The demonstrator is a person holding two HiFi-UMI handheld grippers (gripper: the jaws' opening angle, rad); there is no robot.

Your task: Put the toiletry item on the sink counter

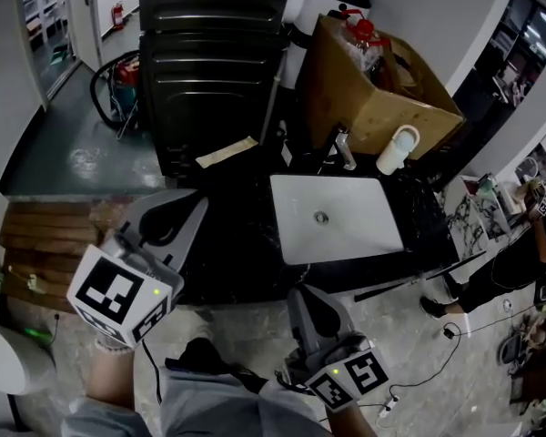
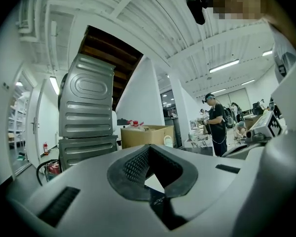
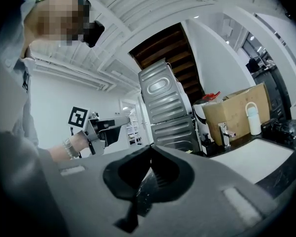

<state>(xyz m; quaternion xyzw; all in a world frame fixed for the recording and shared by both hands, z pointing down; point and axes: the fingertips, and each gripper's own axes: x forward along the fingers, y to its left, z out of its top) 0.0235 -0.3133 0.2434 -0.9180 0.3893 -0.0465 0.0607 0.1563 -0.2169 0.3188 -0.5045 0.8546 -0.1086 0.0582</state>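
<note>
- Black stone counter (image 1: pixel 241 244) ran across the room, with a white rectangular sink (image 1: pixel 369 212) sunk into it and a ribbed grey metal cabinet (image 1: pixel 209 53) behind.
- Only the head view showed the sink from above, its drain at the middle and a chrome faucet (image 1: pixel 344 148) at the far edge.
- White, round-capped bottle (image 1: pixel 398 149) stood upright on the counter at the sink's far right corner, just beside a cardboard box (image 1: pixel 373 107).
- Left gripper (image 1: pixel 177 217) hung over the counter's near left, its ribbed rubber pads pressed together on nothing.
- Right gripper (image 1: pixel 307 294) sat nearer, below the sink's front edge, its tips likewise meeting, empty.
- Only the left gripper view showed a person (image 2: pixel 217 125) standing far right.
- Only the right gripper view showed the other gripper side-on.
</note>
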